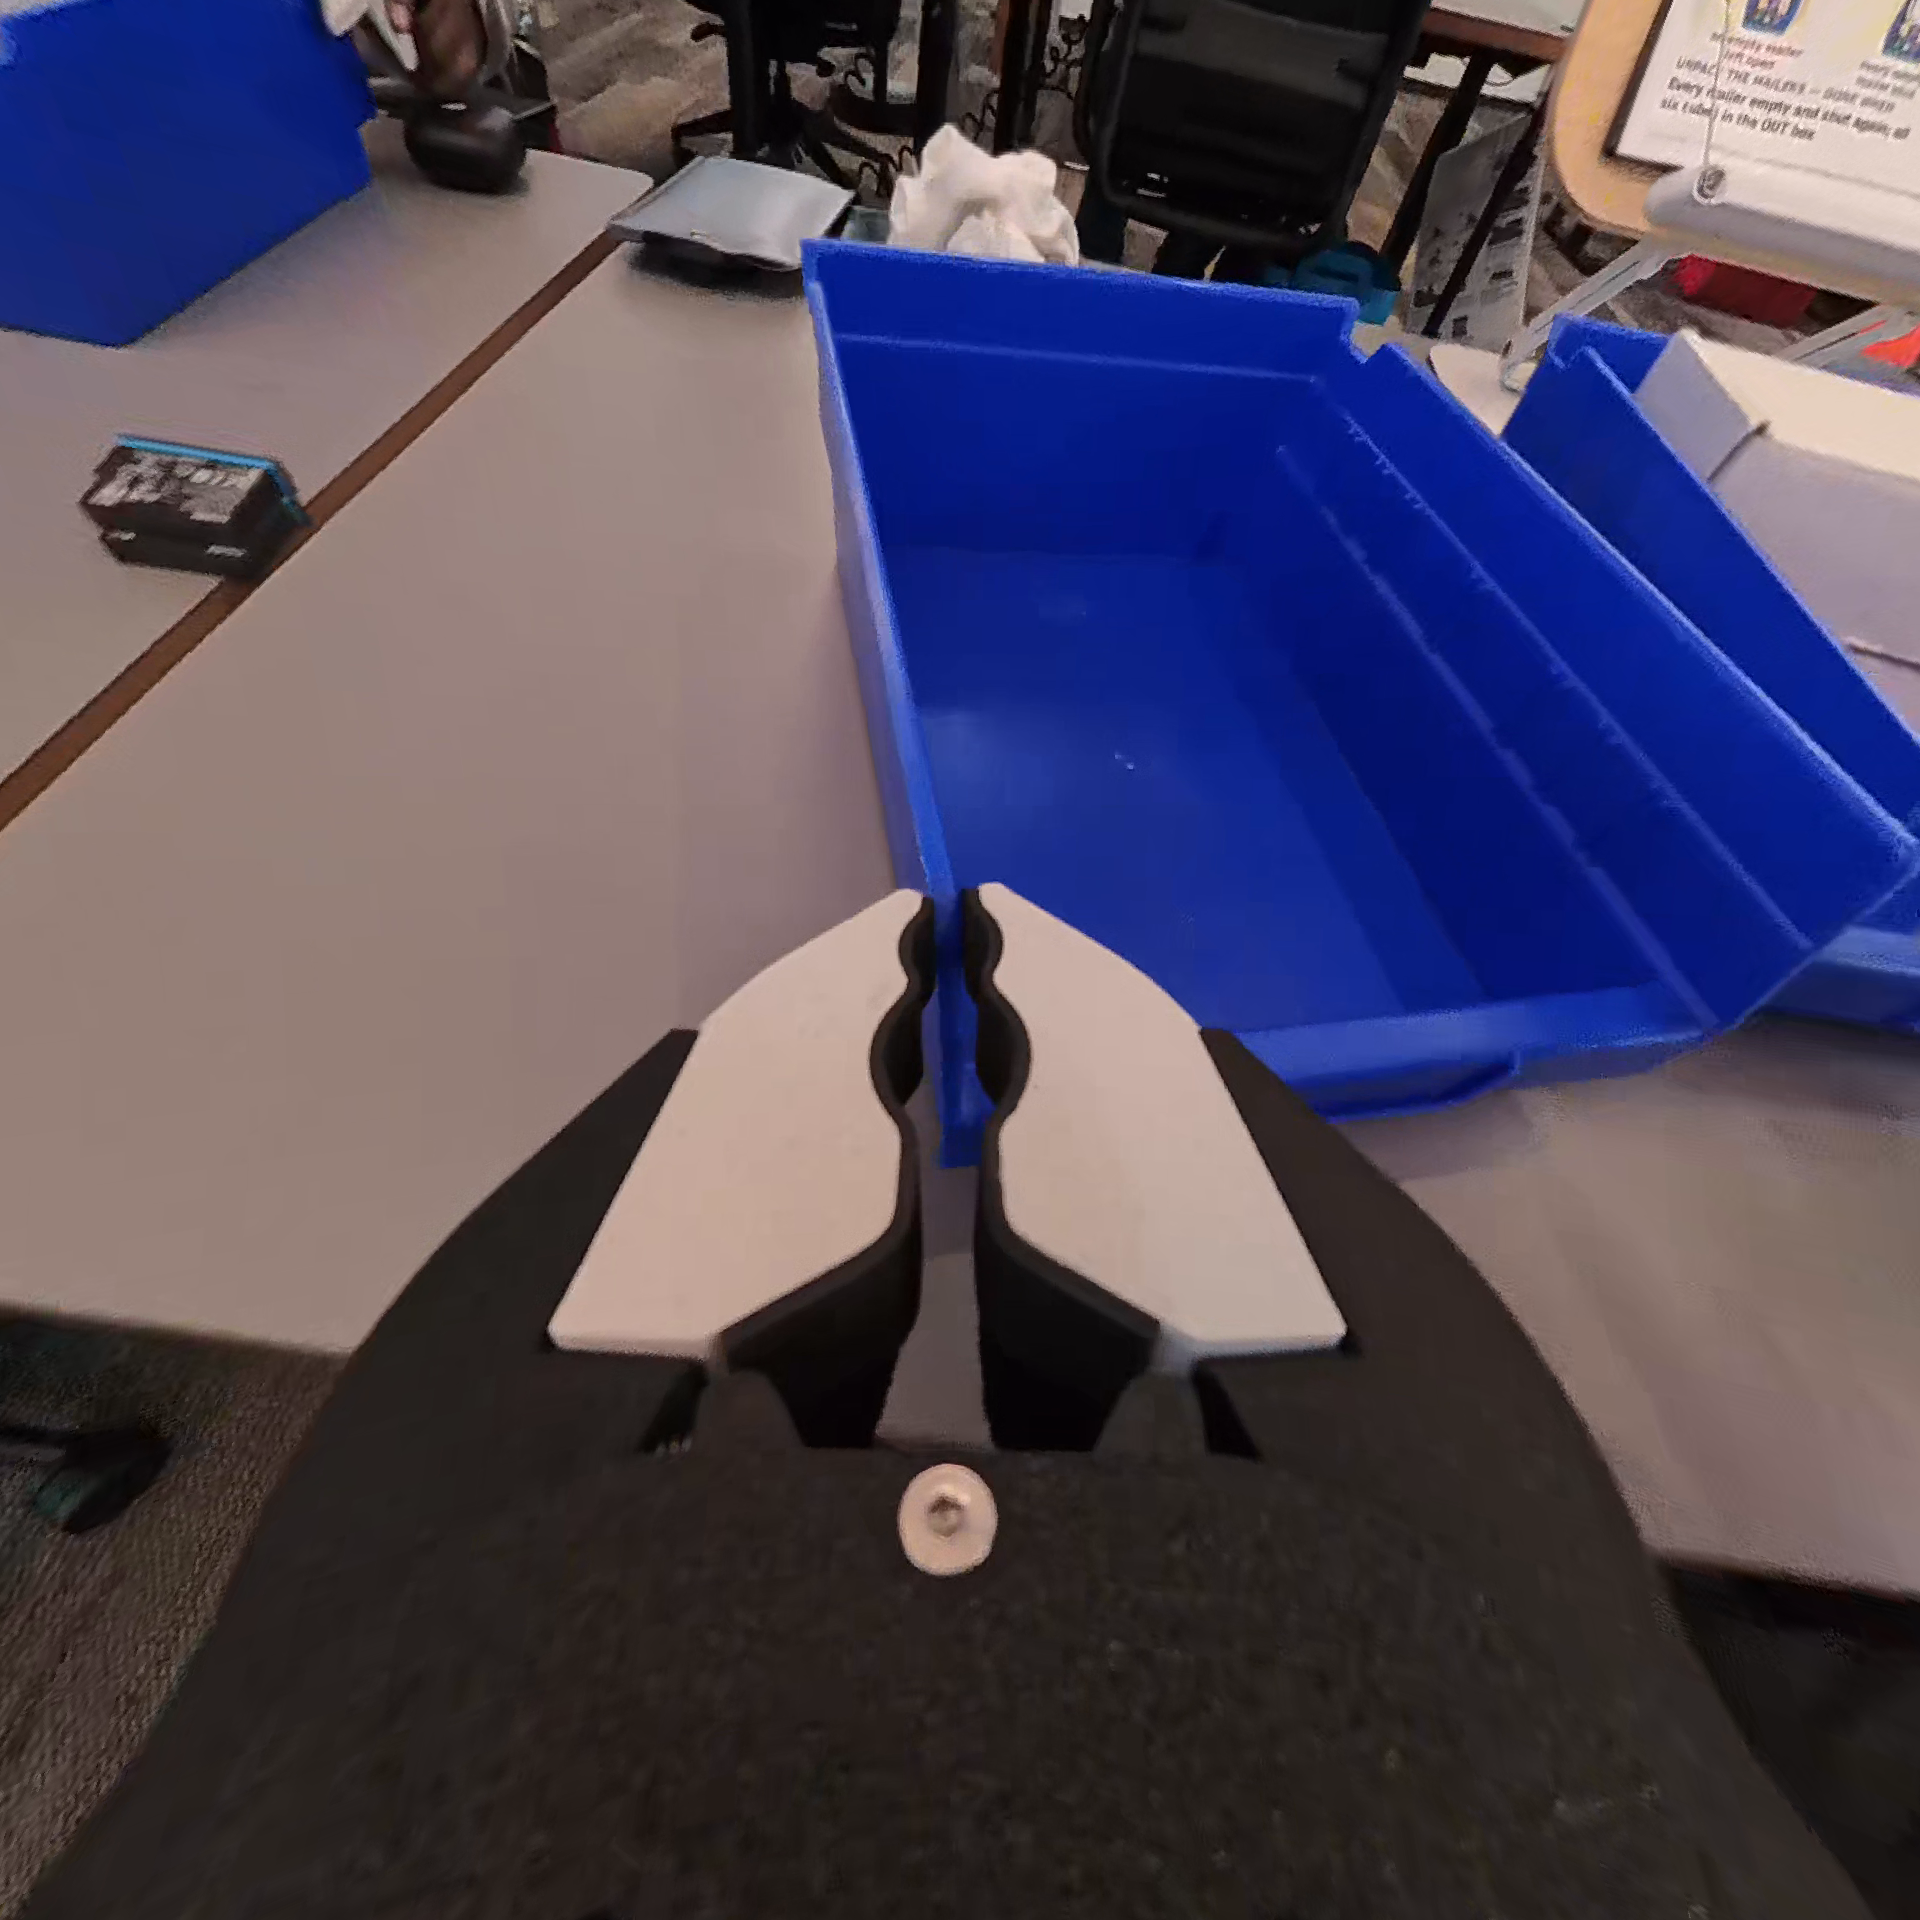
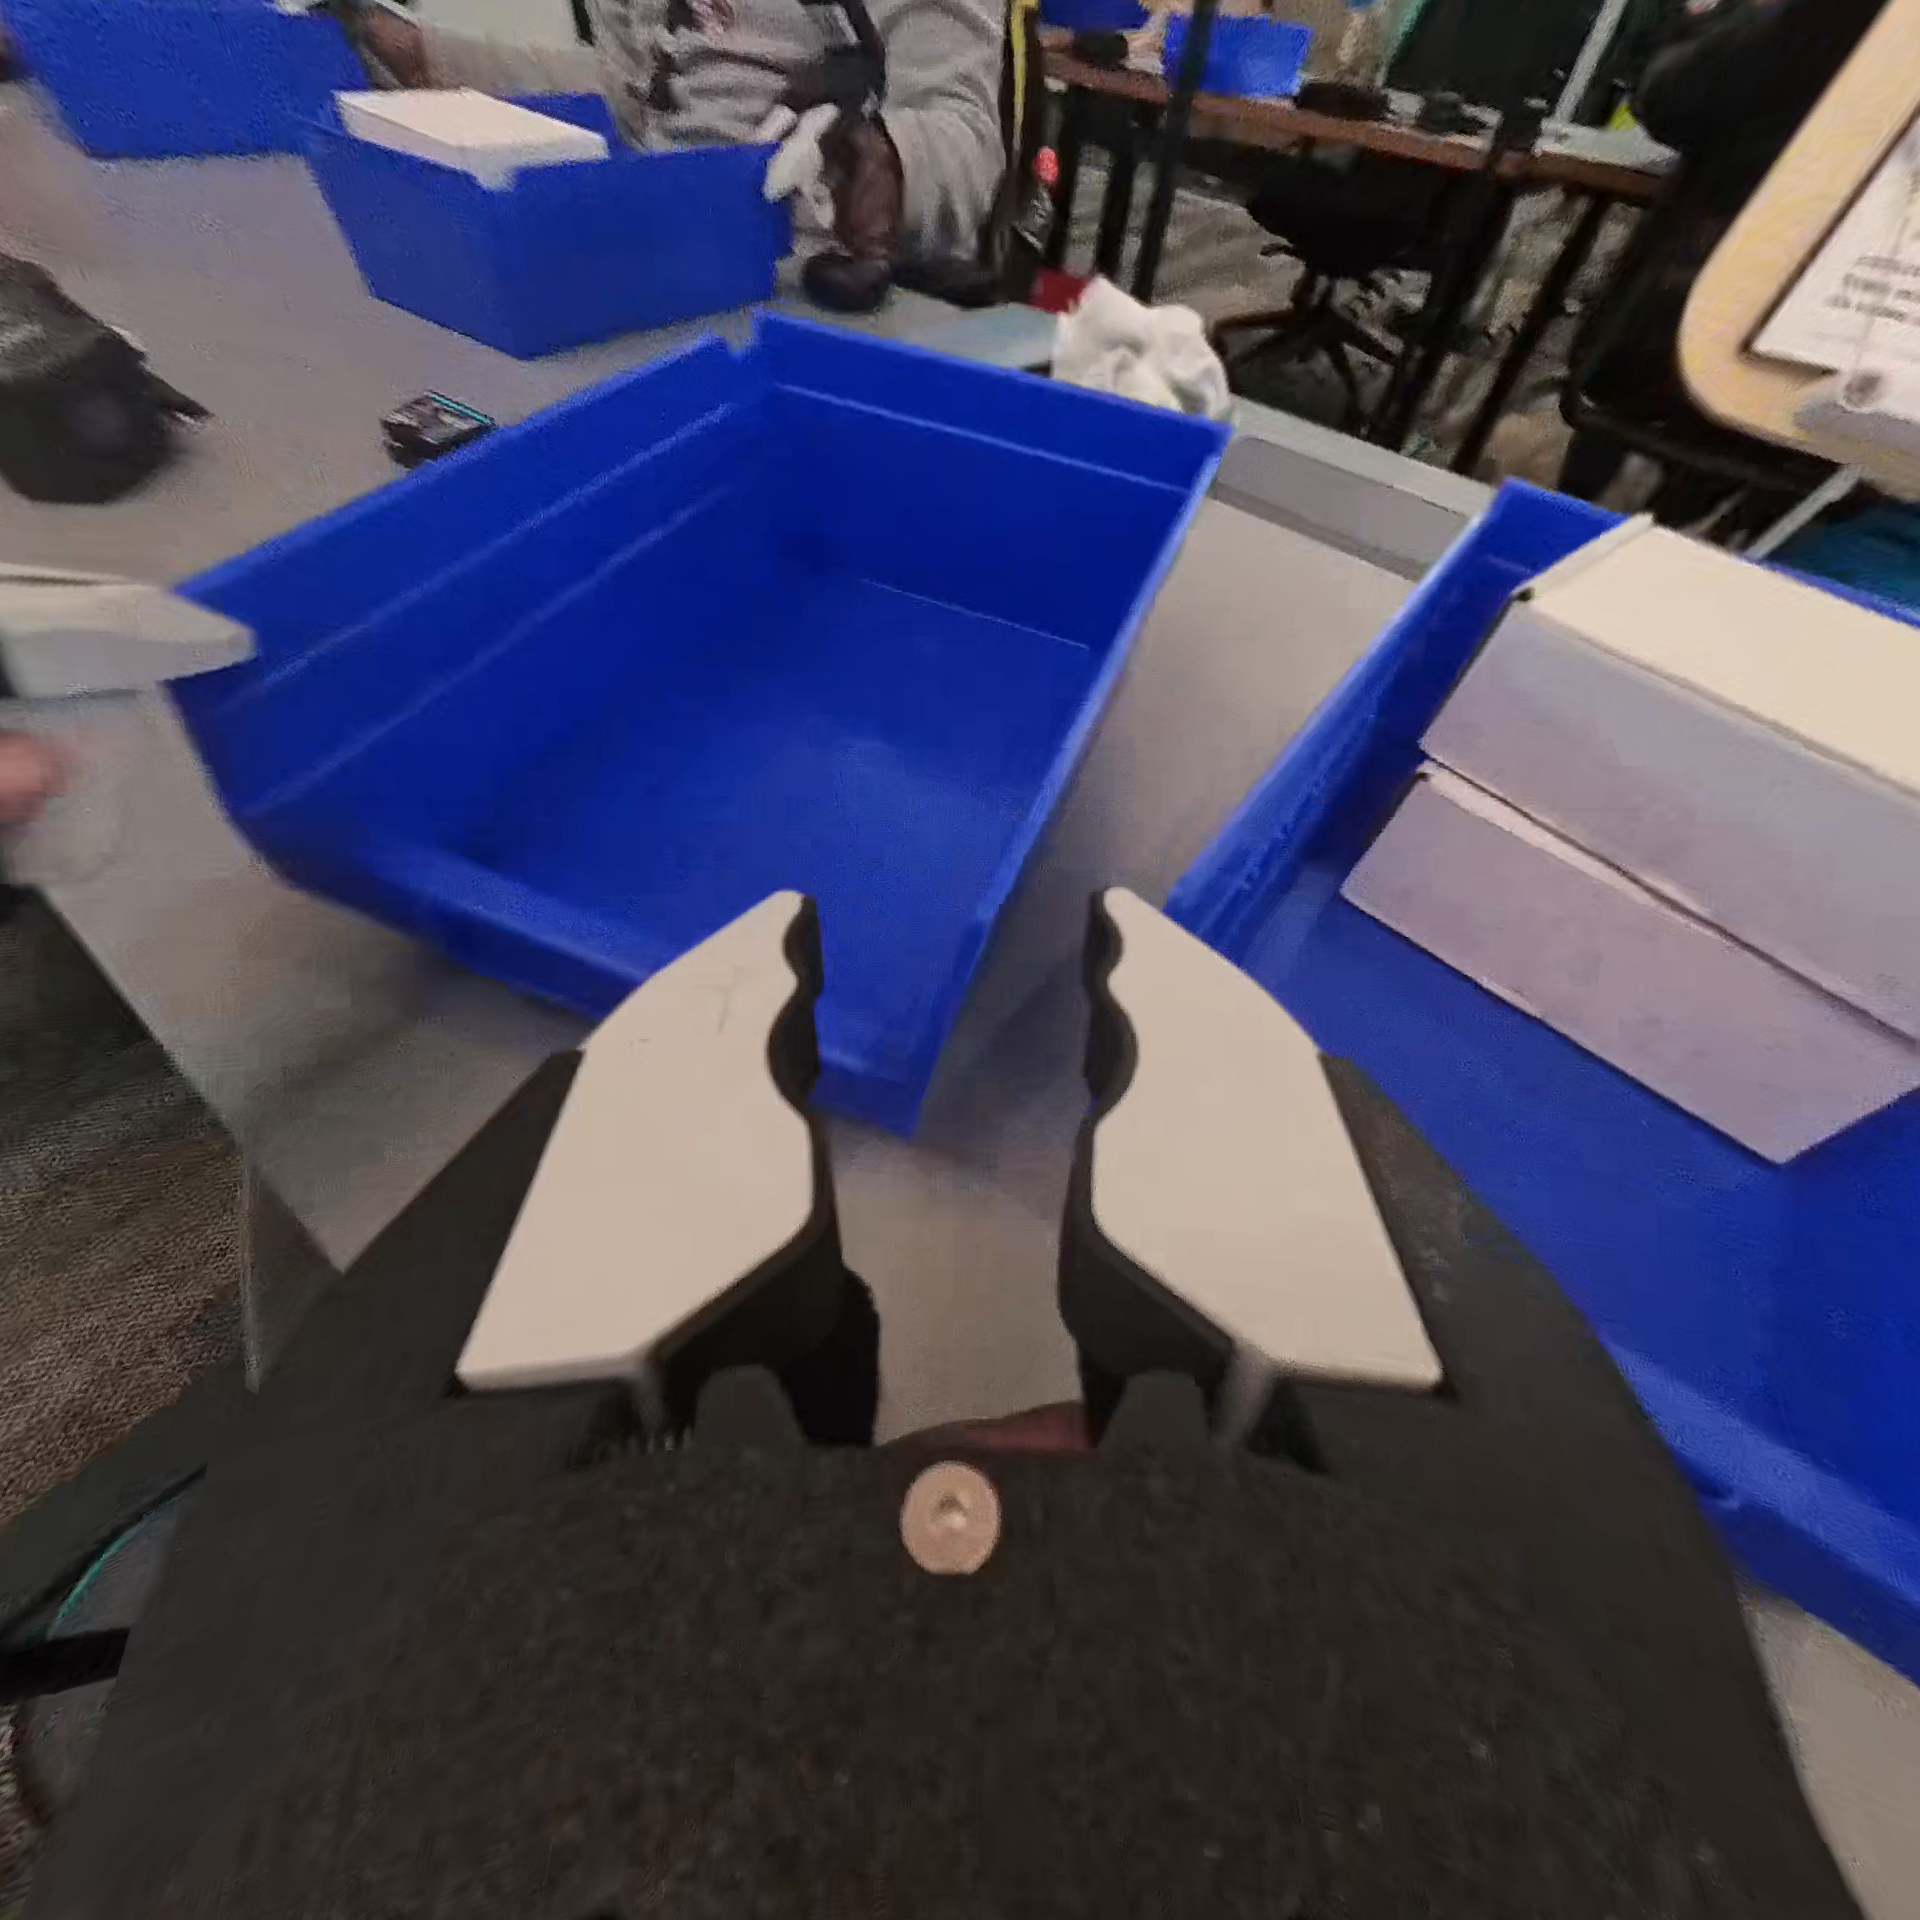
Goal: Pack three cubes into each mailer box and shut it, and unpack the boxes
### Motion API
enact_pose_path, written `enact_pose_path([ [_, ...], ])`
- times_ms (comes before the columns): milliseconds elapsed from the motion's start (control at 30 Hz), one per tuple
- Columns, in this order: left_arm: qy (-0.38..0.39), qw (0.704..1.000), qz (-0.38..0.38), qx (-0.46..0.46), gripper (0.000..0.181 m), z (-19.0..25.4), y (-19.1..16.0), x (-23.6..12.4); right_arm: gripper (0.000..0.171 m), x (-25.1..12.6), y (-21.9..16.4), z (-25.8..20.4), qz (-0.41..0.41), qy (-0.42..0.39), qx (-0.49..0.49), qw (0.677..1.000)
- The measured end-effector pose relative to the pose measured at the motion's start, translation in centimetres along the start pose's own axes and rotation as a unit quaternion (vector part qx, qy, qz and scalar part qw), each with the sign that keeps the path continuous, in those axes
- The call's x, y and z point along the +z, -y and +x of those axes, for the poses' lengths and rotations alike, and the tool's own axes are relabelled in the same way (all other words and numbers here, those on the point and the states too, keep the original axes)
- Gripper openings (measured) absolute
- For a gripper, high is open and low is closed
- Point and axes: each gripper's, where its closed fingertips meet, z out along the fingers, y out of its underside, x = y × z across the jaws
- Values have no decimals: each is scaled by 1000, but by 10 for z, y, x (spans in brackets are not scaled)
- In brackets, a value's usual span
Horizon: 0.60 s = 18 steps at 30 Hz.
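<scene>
While two white mailer boxes (image 2: 1662, 831) sit stacked and shut in the blue bin (image 2: 1351, 748) just right of the right gripper (image 2: 951, 935), its fingers are spread, grasping nothing. Ahead, another blue tub (image 2: 1122, 582) sits on the grey table (image 1: 468, 831). The left gripper (image 1: 948, 909) is nearly clenched, empty, by that tub's near corner.
</scene>
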Motion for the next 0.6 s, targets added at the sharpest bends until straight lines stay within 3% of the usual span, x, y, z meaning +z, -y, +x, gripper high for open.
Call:
enact_pose_path([
  [133, 17, 1000, 5, 1, 4, -8, -12, -31, 42, 25, -33, -10, -77, 2, 48, 996],
  [200, 12, 1000, 12, -3, 4, -7, -17, -42, 17, 28, -42, -26, -86, 41, 84, 992],
  [300, 13, 1000, 18, 4, 4, -3, -24, -59, 9, 25, -41, -27, -84, 25, 62, 994],
  [467, 41, 997, 62, 10, 4, 9, -9, -92, 5, 1, -32, -32, -60, 21, 48, 997],
  [600, 44, 990, 118, 57, 4, 50, 23, -120, 6, -33, -1, -5, -7, 0, 22, 1000],
])
